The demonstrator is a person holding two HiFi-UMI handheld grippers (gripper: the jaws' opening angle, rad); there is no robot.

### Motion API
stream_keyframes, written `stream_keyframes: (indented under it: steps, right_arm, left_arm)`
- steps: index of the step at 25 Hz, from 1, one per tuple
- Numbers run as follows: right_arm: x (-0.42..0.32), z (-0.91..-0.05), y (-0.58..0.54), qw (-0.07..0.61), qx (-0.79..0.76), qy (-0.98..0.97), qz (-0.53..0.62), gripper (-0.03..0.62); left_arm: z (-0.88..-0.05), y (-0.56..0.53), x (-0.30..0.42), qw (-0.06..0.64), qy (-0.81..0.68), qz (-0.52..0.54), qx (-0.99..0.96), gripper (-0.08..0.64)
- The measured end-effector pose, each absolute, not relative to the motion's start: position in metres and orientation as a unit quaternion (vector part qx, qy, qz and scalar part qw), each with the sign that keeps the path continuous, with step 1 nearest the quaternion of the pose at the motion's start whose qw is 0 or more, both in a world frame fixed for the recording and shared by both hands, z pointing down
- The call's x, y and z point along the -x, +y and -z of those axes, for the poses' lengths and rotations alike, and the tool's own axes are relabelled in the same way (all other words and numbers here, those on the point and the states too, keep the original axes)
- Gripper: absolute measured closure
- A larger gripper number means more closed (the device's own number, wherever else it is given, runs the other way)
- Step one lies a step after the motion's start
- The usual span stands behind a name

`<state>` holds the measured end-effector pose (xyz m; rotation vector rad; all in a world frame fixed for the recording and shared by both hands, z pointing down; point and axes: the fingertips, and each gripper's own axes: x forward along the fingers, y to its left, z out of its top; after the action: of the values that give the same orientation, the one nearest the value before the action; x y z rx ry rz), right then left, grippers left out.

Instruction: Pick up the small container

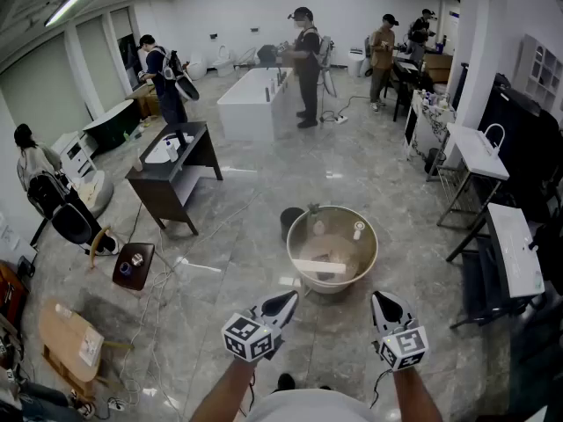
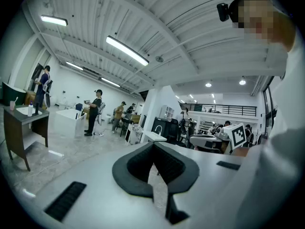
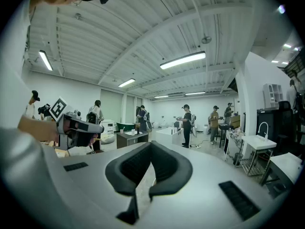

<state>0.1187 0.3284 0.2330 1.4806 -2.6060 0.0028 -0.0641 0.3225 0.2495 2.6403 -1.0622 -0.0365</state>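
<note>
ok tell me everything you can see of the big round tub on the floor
The round beige tub stands upright on the grey marble floor, smooth like plastic or stone. Inside lie a pale flat board near the front, a small white container far right and a fainter second container far left. A dark bucket stands close behind its left rim.

Small container (image 1: 358,229) inside basin (image 1: 291,243), bucket (image 1: 289,218) touching behind-left, table (image 1: 158,185) farther left.

Head view downward; gripper views level, roomward
</note>
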Motion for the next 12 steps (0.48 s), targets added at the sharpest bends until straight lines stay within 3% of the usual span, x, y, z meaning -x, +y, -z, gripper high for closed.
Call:
stream_keyframes:
  steps: [12]
  right_arm:
    - [-0.1142,-0.235,0.3315,0.073,-0.492,-0.868,-0.004,0.584]
  left_arm:
    - [-0.2552,0.3261,0.0604,0.152,-0.365,0.004,-0.919,0.545]
